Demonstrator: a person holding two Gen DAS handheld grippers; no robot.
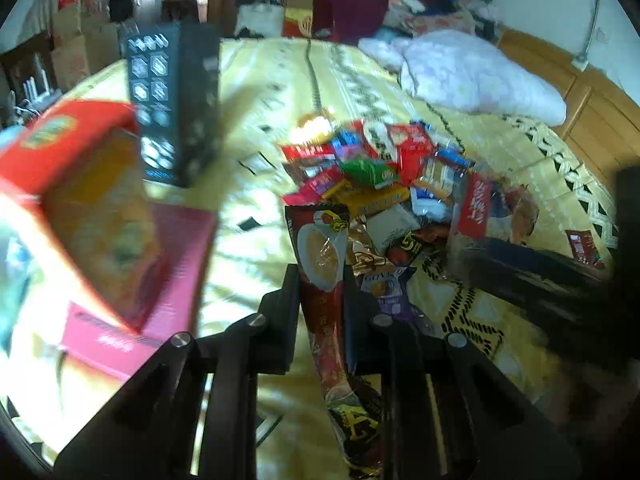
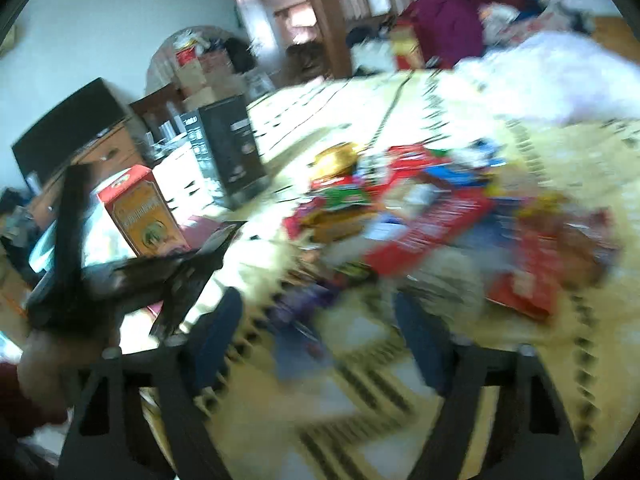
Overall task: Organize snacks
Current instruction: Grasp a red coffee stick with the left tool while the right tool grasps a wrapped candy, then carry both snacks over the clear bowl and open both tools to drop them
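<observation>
A lived-in bedroom in a home. Wide bed under a yellow patterned bedspread [image 1: 280, 92], pale pink pillow [image 1: 480, 76] against a wooden headboard [image 1: 592, 108], heaped clothes and bedding [image 1: 436, 8] behind. Stacked brown cardboard boxes [image 1: 76, 40] by the white wall, open doorway [image 2: 288, 4] beyond, probably leading to another room, though blurred. Loose pile of colourful snack packets [image 1: 380, 172] spread on the bedspread.

Left of the snack pile [image 1: 384, 176], a bare strip of yellow bedspread [image 1: 256, 128] lies open, walled farther left by the upright black box [image 1: 176, 100] and red-topped box [image 1: 80, 184].
</observation>
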